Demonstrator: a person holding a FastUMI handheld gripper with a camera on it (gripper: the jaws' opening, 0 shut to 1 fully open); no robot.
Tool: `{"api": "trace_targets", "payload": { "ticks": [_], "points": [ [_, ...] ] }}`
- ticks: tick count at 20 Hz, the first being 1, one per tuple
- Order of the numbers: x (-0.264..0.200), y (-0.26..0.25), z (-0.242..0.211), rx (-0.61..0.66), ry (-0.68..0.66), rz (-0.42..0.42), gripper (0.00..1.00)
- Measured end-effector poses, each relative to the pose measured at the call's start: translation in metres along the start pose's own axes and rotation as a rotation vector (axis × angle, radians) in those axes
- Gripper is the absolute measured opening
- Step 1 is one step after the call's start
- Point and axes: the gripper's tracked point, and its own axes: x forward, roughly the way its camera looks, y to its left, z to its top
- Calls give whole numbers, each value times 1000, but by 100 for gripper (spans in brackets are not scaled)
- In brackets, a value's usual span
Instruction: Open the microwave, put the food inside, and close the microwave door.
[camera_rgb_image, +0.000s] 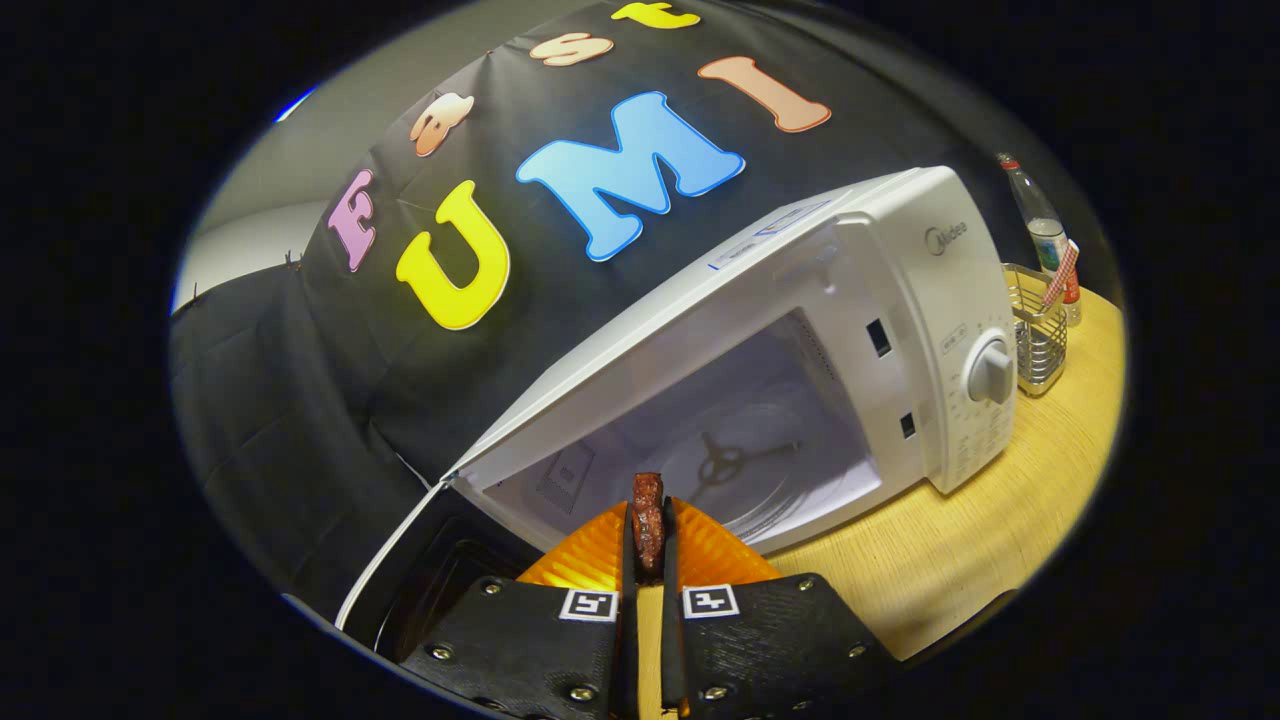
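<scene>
Gripper view: tongs (648, 560) pinch food (648, 520), prob. just before microwave (800, 370).

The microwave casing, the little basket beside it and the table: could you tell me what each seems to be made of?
Microwave casing: probably painted metal or plastic, smooth, white, slightly glossy. Basket: metal wire, shiny and silvery, with open mesh. Table: wood or wood-look laminate, pale with fine grain lines. The gripper is shut on a dark food piece.

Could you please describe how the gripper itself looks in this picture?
The gripper has two broad, flat black finger mounts with a textured surface, studded with silver screws. Each carries a small square black-and-white marker near its inner edge. Two narrow fingers run forward from them.
</scene>
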Motion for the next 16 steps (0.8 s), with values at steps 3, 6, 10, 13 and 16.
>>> {"api": "trace_targets", "payload": {
  "ticks": [3, 6, 10, 13, 16],
  "points": [
    [29, -4, -2, 7, -13, -17, 9],
    [52, -10, -12, 13, 6, -36, 9],
    [66, -23, -21, -2, 23, -69, 9],
    [74, -30, -16, -18, 13, -92, 12],
    [84, -41, -12, -59, 16, -142, 17]
  ]
}}
